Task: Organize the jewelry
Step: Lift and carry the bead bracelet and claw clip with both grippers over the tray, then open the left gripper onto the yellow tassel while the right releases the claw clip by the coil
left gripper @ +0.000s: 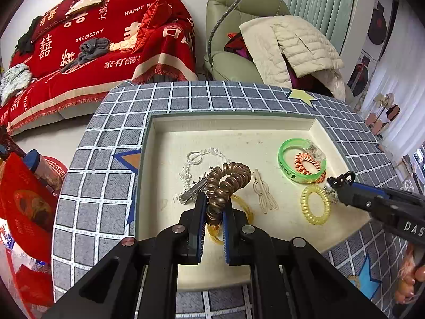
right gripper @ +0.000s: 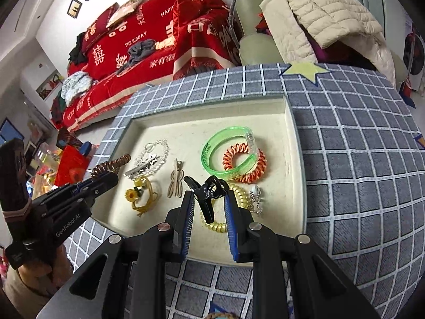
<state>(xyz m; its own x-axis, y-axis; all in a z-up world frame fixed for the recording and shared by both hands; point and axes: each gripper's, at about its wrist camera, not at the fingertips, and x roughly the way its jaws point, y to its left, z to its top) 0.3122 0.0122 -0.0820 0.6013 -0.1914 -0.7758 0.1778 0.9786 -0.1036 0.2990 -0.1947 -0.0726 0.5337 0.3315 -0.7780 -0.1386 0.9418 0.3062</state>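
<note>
A cream tray (left gripper: 239, 130) sits in a checked grey cloth surface (left gripper: 106, 186). My left gripper (left gripper: 214, 207) is shut on a brown coil hair tie (left gripper: 225, 183) and holds it above the tray's left part; it also shows in the right wrist view (right gripper: 111, 166). My right gripper (right gripper: 208, 198) is shut on a black hair claw clip (right gripper: 205, 194), above a yellow coil hair tie (right gripper: 236, 191). In the tray lie a green bangle (right gripper: 223, 154) over an orange coil tie (right gripper: 249, 170), a silver chain bracelet (right gripper: 156, 151), a silver clip (right gripper: 138, 168), a beige hairpin (right gripper: 175, 180) and a sunflower hair tie (right gripper: 138, 194).
A red-covered sofa (left gripper: 106, 40) and a green armchair (left gripper: 239, 26) with a cream jacket (left gripper: 292, 45) stand behind the table. Red bags and a jar (left gripper: 34, 186) are at the left. A small silver chain piece (right gripper: 256, 199) lies by the yellow tie.
</note>
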